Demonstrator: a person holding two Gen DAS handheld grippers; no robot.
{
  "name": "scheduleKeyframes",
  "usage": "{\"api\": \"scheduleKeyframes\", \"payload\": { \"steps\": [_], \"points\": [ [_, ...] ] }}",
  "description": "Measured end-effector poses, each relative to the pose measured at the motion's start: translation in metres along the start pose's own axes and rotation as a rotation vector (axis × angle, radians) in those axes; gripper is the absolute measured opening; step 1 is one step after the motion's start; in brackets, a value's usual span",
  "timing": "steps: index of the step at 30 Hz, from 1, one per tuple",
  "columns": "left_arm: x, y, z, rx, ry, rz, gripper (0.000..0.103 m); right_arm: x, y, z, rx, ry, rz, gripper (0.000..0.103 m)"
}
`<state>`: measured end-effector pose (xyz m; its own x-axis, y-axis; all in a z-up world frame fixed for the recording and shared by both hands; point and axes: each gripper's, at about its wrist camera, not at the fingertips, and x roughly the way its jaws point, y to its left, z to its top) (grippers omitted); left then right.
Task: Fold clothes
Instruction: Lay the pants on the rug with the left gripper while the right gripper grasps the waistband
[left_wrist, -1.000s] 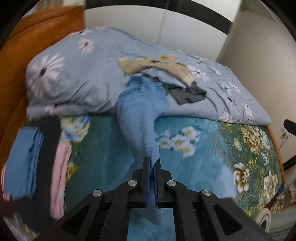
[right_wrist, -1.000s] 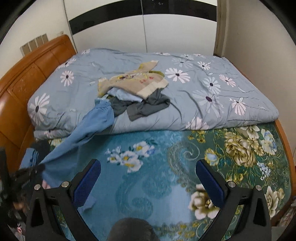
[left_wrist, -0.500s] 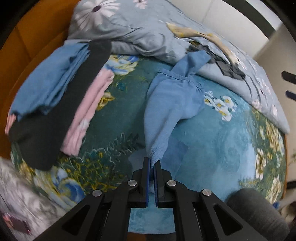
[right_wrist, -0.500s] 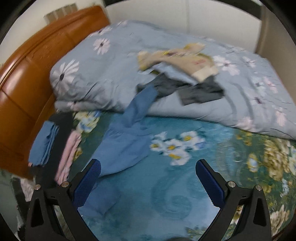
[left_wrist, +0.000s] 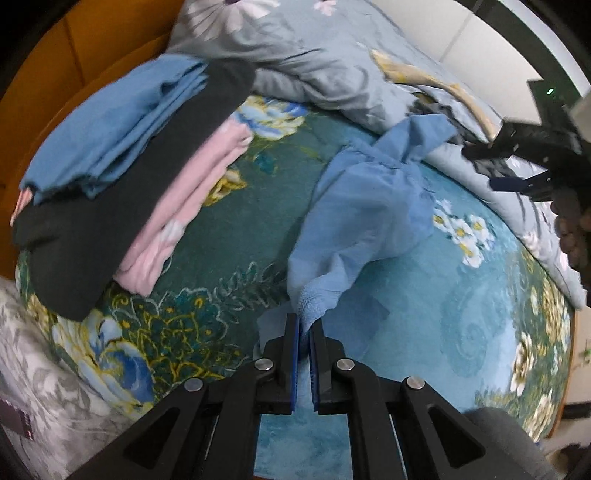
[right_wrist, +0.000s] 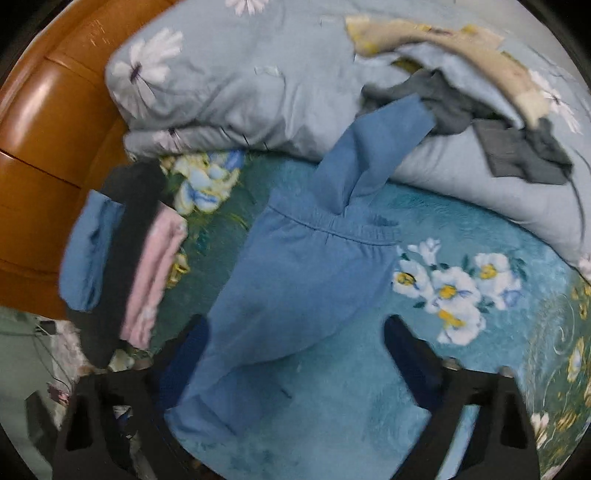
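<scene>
A light blue pair of trousers (left_wrist: 369, 218) lies stretched across the teal floral bedspread (left_wrist: 443, 332), one leg still resting up on the folded quilt. My left gripper (left_wrist: 304, 325) is shut on the cuff end of these blue trousers near the bed's front. In the right wrist view the blue trousers (right_wrist: 306, 280) show their elastic waistband and fill the middle. My right gripper (right_wrist: 295, 339) is open, hovering above the trousers with nothing between its fingers. The right gripper (left_wrist: 517, 181) also shows at the right edge of the left wrist view.
A stack of folded clothes (left_wrist: 122, 177), blue, black and pink, sits at the left by the wooden headboard (right_wrist: 44, 147). A folded flowered quilt (right_wrist: 240, 92) lies at the back with a beige garment (right_wrist: 461, 48) and a dark grey garment (right_wrist: 517, 147) on it.
My left gripper has pulled the blue trousers off the quilt toward the bed's front and swung left. The right gripper has moved left and lower over the trousers, still open.
</scene>
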<state>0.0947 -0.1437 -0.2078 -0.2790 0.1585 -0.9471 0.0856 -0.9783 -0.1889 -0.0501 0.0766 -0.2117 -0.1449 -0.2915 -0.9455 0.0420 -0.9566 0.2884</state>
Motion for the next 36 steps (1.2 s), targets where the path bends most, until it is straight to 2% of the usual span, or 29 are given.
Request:
{"api": "scheduleKeyframes", "payload": {
  "steps": [3, 5, 7, 9, 14, 17, 20, 26, 28, 30, 34, 36],
  "points": [
    [0.009, 0.011, -0.001, -0.037, 0.012, 0.014, 0.006, 0.027, -0.016, 0.01, 0.051, 0.04, -0.008, 0.062],
    [0.017, 0.016, -0.002, -0.038, 0.023, 0.027, 0.006, 0.041, -0.034, 0.018, 0.11, 0.052, -0.005, 0.055],
    [0.026, 0.019, -0.003, -0.038, 0.039, 0.037, 0.007, 0.051, -0.044, 0.027, 0.123, 0.06, 0.014, 0.047],
    [0.036, 0.023, -0.004, -0.048, 0.052, 0.047, 0.007, 0.061, -0.04, 0.04, 0.083, 0.065, 0.026, 0.043],
    [0.055, 0.032, -0.005, -0.077, 0.066, 0.068, 0.009, 0.093, 0.005, 0.078, -0.072, 0.063, 0.029, 0.043],
    [0.063, 0.036, -0.005, -0.083, 0.064, 0.079, 0.012, 0.12, 0.03, 0.098, -0.147, 0.069, -0.003, 0.044],
    [0.065, 0.04, -0.006, -0.093, 0.06, 0.082, 0.014, 0.144, 0.044, 0.113, -0.206, 0.082, -0.033, 0.057],
    [0.069, 0.042, -0.009, -0.092, 0.073, 0.082, 0.016, 0.186, 0.051, 0.125, -0.223, 0.155, -0.058, 0.057],
    [0.069, 0.041, -0.009, -0.091, 0.081, 0.082, 0.016, 0.193, 0.046, 0.124, -0.184, 0.195, -0.054, 0.051],
    [0.067, 0.04, -0.007, -0.091, 0.09, 0.082, 0.016, 0.191, 0.041, 0.118, -0.15, 0.218, -0.02, 0.021],
    [0.055, 0.022, 0.004, -0.051, 0.07, 0.071, 0.016, 0.165, 0.023, 0.103, -0.088, 0.202, 0.089, 0.014],
    [0.048, 0.012, 0.01, -0.026, 0.057, 0.065, 0.016, 0.139, 0.011, 0.097, -0.058, 0.153, 0.135, 0.012]
  ]
}}
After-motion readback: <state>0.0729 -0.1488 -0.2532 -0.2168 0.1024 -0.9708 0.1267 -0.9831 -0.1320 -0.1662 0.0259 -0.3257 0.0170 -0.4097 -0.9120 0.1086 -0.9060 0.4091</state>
